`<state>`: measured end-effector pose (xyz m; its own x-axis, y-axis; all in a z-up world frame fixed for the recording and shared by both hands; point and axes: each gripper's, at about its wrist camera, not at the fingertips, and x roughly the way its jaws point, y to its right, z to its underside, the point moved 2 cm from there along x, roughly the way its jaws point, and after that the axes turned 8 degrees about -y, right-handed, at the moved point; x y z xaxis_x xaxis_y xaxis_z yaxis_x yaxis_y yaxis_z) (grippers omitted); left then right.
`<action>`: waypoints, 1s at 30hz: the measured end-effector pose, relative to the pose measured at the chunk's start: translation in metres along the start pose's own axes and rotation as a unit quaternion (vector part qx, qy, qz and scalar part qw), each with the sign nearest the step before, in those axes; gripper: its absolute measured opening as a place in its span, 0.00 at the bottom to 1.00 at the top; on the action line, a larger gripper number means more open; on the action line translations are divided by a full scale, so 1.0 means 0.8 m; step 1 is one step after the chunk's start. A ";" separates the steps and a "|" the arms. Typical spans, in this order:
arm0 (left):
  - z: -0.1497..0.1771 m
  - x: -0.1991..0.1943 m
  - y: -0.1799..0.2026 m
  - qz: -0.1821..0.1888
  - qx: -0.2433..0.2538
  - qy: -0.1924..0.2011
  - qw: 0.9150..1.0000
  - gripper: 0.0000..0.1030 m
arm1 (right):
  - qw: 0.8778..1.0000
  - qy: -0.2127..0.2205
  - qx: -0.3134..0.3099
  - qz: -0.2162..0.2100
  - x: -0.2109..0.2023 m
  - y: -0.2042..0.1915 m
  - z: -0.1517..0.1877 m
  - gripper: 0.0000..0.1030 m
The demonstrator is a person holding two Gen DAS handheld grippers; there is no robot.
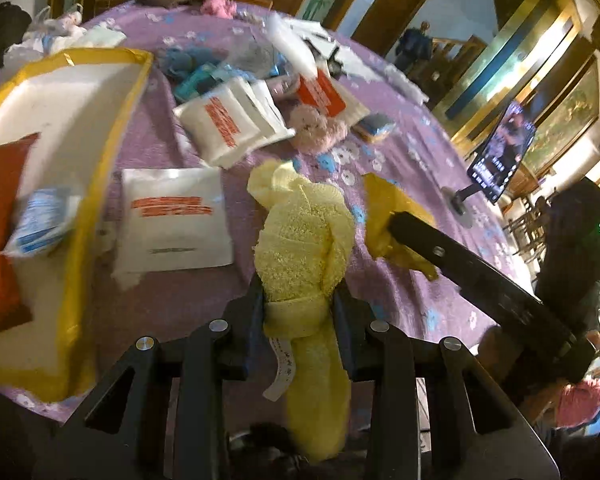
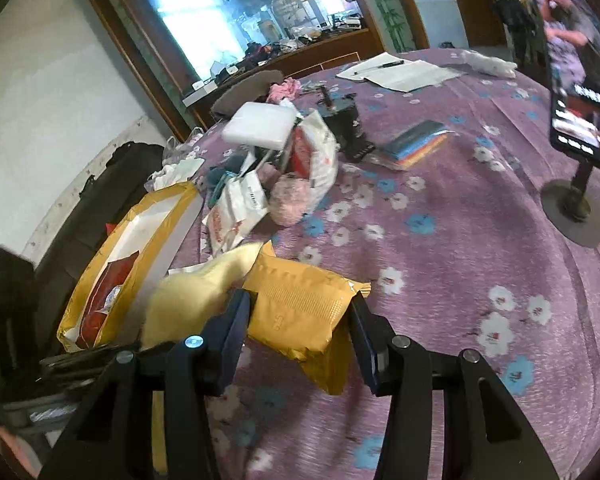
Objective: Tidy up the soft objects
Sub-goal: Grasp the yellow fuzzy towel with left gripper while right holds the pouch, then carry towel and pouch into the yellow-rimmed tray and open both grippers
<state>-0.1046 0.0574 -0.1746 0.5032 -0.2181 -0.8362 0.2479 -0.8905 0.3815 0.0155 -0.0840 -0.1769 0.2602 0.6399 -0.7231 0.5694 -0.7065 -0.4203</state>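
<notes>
A pale yellow fluffy towel (image 1: 300, 232), knotted and carrying a white label, is pinched in my left gripper (image 1: 300, 294), which is shut on it just above the purple flowered tablecloth (image 1: 180, 304). The same towel shows as a blur (image 2: 192, 300) in the right wrist view. My right gripper (image 2: 300, 320) is shut on a mustard-yellow soft packet (image 2: 296, 292), with a pad pressing each side. In the left wrist view that packet (image 1: 384, 200) lies just right of the towel, with one right finger (image 1: 452, 258) on it. A yellow-rimmed white box (image 1: 112, 152) (image 2: 156, 248) stands to the left.
The box holds a red packet (image 1: 0, 220) and a blue-white packet (image 1: 40, 220). White pouches with orange print (image 1: 172, 216) (image 1: 228, 124), a pink fluffy ball (image 1: 316, 128), coloured cloths (image 2: 416, 144) and papers (image 2: 396, 68) lie beyond. A phone on a stand (image 2: 580, 60) stands right.
</notes>
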 end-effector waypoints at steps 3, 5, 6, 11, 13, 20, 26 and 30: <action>0.005 -0.013 -0.007 0.011 -0.007 0.016 1.000 0.30 | 1.000 -0.002 -0.004 0.001 0.006 -0.013 -0.003 0.47; 0.008 -0.015 -0.015 0.009 -0.018 0.021 1.000 0.30 | 1.000 -0.003 -0.007 -0.001 0.010 -0.019 -0.005 0.47; 0.010 -0.017 -0.020 0.011 -0.023 0.024 0.999 0.30 | 1.000 -0.002 -0.009 -0.001 0.010 -0.022 -0.005 0.47; 0.015 -0.036 -0.028 0.039 -0.038 0.056 0.997 0.30 | 1.000 0.000 -0.016 0.000 0.011 -0.027 -0.003 0.47; 0.016 -0.043 -0.028 0.043 -0.045 0.068 0.996 0.30 | 1.000 0.003 -0.015 -0.004 0.007 -0.026 -0.002 0.47; 0.008 -0.066 -0.034 0.084 -0.088 0.081 0.989 0.30 | 0.999 0.020 -0.031 -0.015 -0.012 -0.029 0.001 0.47; -0.009 -0.114 -0.041 0.021 -0.091 0.130 0.987 0.30 | 0.997 -0.007 -0.032 -0.065 0.001 -0.045 -0.019 0.47; -0.009 -0.132 -0.082 -0.014 -0.123 0.142 0.982 0.30 | 0.992 -0.012 -0.063 -0.105 0.011 -0.085 -0.026 0.47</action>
<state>-0.1677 0.1416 -0.1083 0.6955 -0.0445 -0.7171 0.4397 -0.7631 0.4737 -0.0046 -0.0239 -0.1432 0.1087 0.7604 -0.6402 0.7024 -0.5145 -0.4919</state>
